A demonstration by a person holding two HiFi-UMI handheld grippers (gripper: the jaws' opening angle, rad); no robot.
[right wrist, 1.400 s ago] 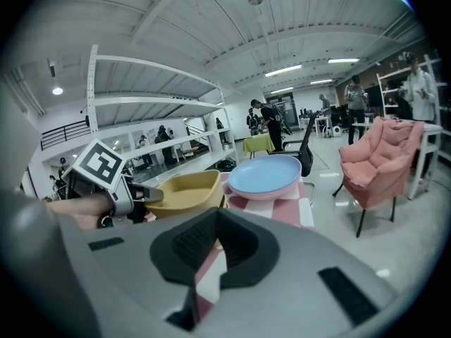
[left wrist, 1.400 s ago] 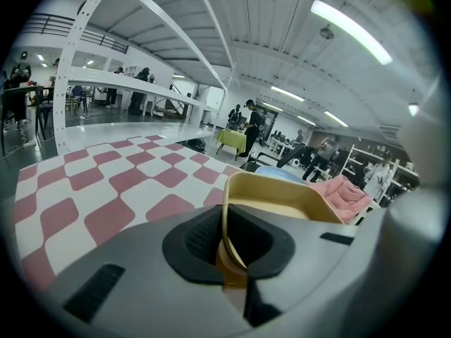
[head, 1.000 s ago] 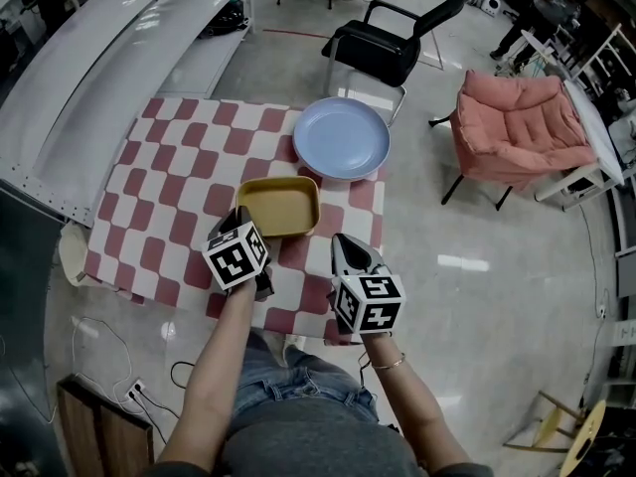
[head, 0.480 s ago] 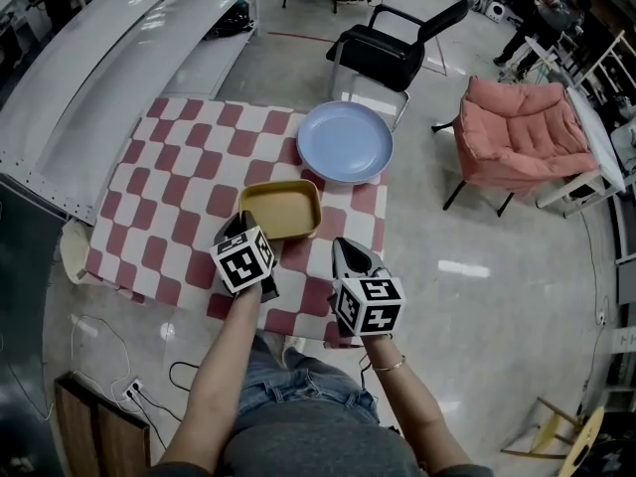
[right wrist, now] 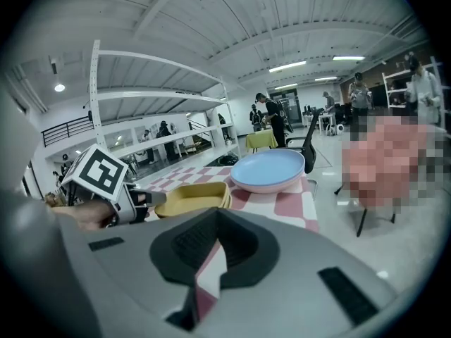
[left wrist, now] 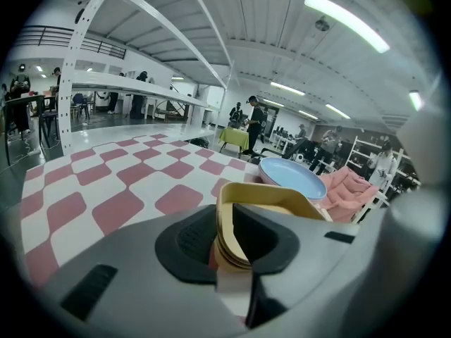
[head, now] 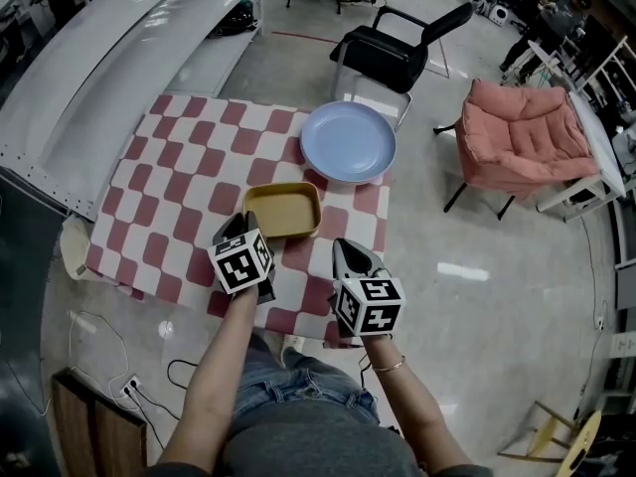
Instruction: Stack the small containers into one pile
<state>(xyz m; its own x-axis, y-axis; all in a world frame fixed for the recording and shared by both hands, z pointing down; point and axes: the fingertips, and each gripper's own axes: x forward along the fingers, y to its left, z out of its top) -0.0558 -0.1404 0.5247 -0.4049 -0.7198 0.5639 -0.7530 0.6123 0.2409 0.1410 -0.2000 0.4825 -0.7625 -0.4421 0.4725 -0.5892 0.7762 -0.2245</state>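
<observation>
A stack of shallow yellow containers point(head: 282, 210) sits on the checked tablecloth point(head: 179, 167) near its front right. My left gripper point(head: 248, 229) is at the stack's near left corner. In the left gripper view the stack's rim point(left wrist: 243, 210) stands between the jaws, which are opening, with a gap showing beside the rim. My right gripper point(head: 350, 249) hovers at the table's front edge, right of the stack and apart from it, jaws together and empty. The right gripper view shows the stack point(right wrist: 190, 197) ahead to the left.
Pale blue plates point(head: 348, 142) lie piled at the table's far right corner, just beyond the stack. A black chair point(head: 393, 48) and a pink armchair point(head: 522, 132) stand on the floor behind and right of the table. A white bench point(head: 109, 58) runs along the left.
The left gripper has drawn back slightly toward me at the stack's near corner. The stack and the right gripper stay where they were.
</observation>
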